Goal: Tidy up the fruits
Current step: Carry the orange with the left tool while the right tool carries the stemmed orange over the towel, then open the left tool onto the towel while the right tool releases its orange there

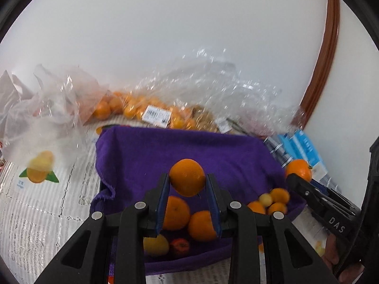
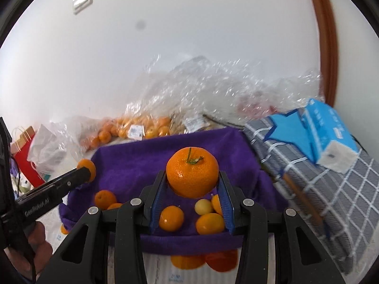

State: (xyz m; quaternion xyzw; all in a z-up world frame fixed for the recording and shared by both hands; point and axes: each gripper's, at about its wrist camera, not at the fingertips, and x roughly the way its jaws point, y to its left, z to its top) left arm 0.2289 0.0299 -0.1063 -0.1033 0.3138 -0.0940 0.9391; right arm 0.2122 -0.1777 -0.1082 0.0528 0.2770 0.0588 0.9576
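Note:
My left gripper (image 1: 187, 179) is shut on a small smooth orange (image 1: 187, 172), held over a box lined with a purple towel (image 1: 213, 151). My right gripper (image 2: 192, 177) is shut on a larger mandarin with a green stem (image 2: 192, 168) above the same purple towel (image 2: 132, 165). In the box lie two oranges (image 1: 176, 213), a yellow fruit (image 1: 156, 245), a small red fruit (image 1: 180, 247) and a cluster of small oranges (image 2: 171, 217). Each wrist view shows the other gripper at its edge: the right gripper (image 1: 296, 181), the left gripper (image 2: 83, 172).
A clear plastic bag full of oranges (image 1: 142, 111) lies behind the box against the white wall. A blue tissue pack (image 2: 331, 130) rests on a grey checked cloth (image 2: 343, 201) to the right. A red paper bag (image 2: 23, 161) and crumpled bags stand at the left. More oranges (image 2: 187, 261) lie on the tablecloth in front of the box.

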